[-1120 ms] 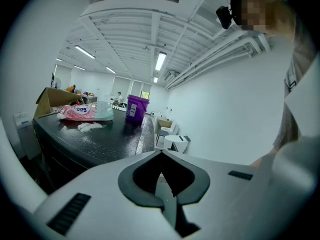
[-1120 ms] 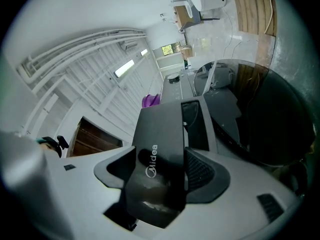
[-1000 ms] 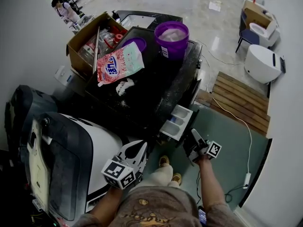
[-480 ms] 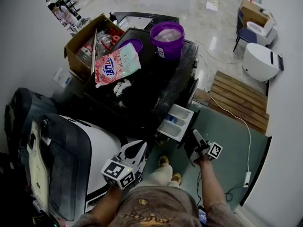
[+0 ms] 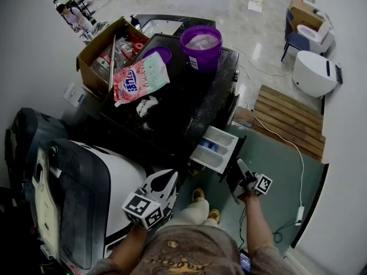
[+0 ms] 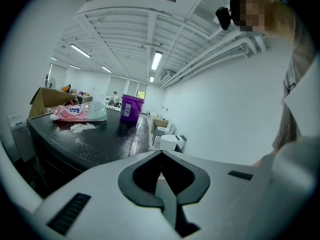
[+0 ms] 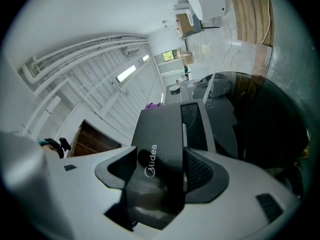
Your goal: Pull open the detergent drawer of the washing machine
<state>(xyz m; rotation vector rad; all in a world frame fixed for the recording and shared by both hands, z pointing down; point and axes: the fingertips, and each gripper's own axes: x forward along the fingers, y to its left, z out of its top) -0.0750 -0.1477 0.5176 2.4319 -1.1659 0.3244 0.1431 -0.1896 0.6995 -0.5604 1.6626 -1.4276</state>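
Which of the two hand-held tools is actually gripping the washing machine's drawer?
The right tool: its jaws clamp the drawer by its dark front panel. The left tool is shut on nothing, clear of the drawer.

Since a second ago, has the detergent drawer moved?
Yes: the detergent drawer has slid slightly further out of the washing machine front, toward the person, in the right gripper.

Left gripper [image 6: 161, 154]: 2 jaws closed tip to tip, nothing between them. Beyond, to the left, a black top [image 6: 100, 146] carries a purple bucket [image 6: 131, 109], pink bag [image 6: 75, 112], white spill [image 6: 80, 128] and, at its far-left end, a cardboard box [image 6: 45, 100].
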